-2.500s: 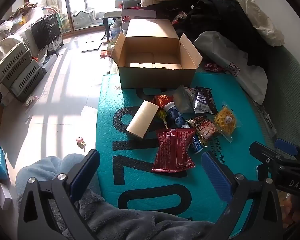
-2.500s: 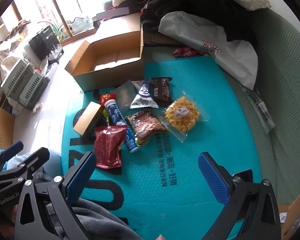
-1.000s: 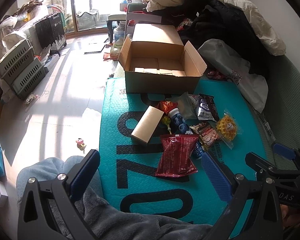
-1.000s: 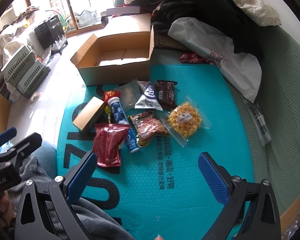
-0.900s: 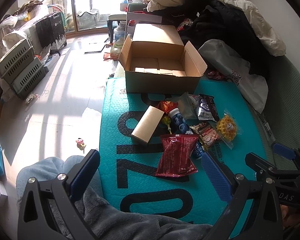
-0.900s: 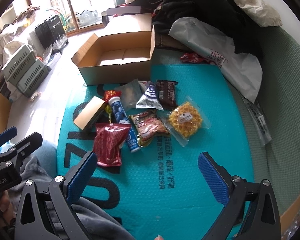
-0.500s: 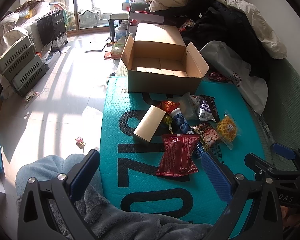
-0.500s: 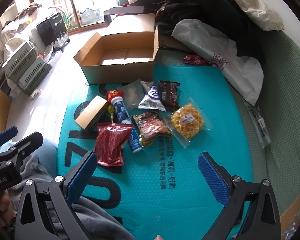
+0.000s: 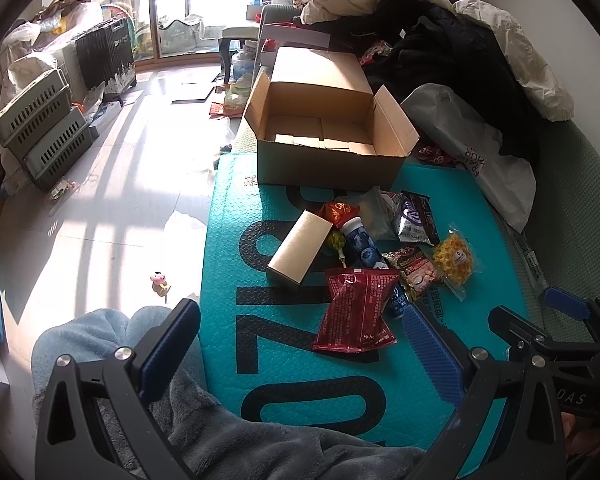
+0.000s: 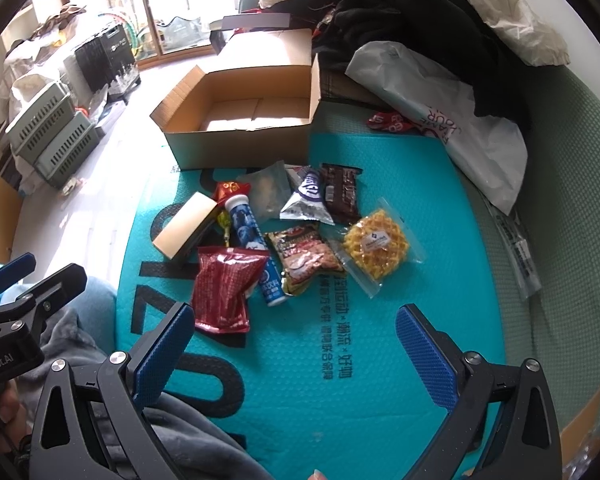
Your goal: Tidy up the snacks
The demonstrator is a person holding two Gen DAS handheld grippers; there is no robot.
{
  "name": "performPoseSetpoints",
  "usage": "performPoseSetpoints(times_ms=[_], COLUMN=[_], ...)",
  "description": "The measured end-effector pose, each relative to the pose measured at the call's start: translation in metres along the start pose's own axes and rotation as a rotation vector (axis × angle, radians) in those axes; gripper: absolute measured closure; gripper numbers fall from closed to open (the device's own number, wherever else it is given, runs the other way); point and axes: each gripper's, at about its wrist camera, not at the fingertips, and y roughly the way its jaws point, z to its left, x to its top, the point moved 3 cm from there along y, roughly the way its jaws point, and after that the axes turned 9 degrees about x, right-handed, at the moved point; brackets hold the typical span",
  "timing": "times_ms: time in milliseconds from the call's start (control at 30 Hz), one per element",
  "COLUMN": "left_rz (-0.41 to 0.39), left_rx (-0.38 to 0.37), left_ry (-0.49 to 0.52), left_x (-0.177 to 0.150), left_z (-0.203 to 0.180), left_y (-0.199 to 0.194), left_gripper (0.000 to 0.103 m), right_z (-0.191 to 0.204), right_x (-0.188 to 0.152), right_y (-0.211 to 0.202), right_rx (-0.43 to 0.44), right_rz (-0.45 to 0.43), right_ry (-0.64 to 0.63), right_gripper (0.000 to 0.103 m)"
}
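Snacks lie clustered on the teal mat [image 10: 380,360] just before the open cardboard box [image 10: 240,144], the red packet [image 10: 224,288] nearest, while the left gripper [image 9: 300,356] and right gripper [image 10: 296,352] hover spread wide, holding nothing.

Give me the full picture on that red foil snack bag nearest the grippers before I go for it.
The red snack bag is a glossy, crinkled foil pouch with small pale print and crimped ends. It looks sealed and puffy, and lies flat on the teal mat, long axis running toward the grippers. Its far edge overlaps the blue tube; the tan box sits just beyond its far left corner. Neither gripper touches it: the left gripper and right gripper are both open and empty.
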Motion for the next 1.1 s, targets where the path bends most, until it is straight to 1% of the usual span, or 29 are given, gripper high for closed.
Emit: performPoseSetpoints(times_ms=[567, 667, 833, 933, 1100], left_rz=[0.023, 0.034, 0.05, 0.067, 0.068], left_rx=[-0.002, -0.017, -0.017, -0.01, -0.011], left_ry=[-0.022, -0.036, -0.049, -0.05, -0.038], left_x=[-0.01, -0.015, -0.024, -0.028, -0.031], left_z=[-0.001, 0.0, -0.003, -0.004, -0.011], left_y=[0.003, 0.003, 0.005, 0.008, 0.013], left_gripper=[0.0, 0.0, 0.0, 0.0, 0.0], right_z=[-0.005, -0.008, -0.014, -0.018, -0.024], right_x=[-0.004, -0.007, -0.012, -0.014, -0.02], right_y=[0.001, 0.002, 0.006, 0.013, 0.021], right_rx=[0.022, 0.034, 0.052, 0.061, 0.093], right_rz=[-0.009, -0.011, -0.008, 0.001, 0.006], right_ry=[0.016, 0.018, 0.023, 0.022, 0.033], right_gripper=[0.0, 0.0, 0.0, 0.0, 0.0])
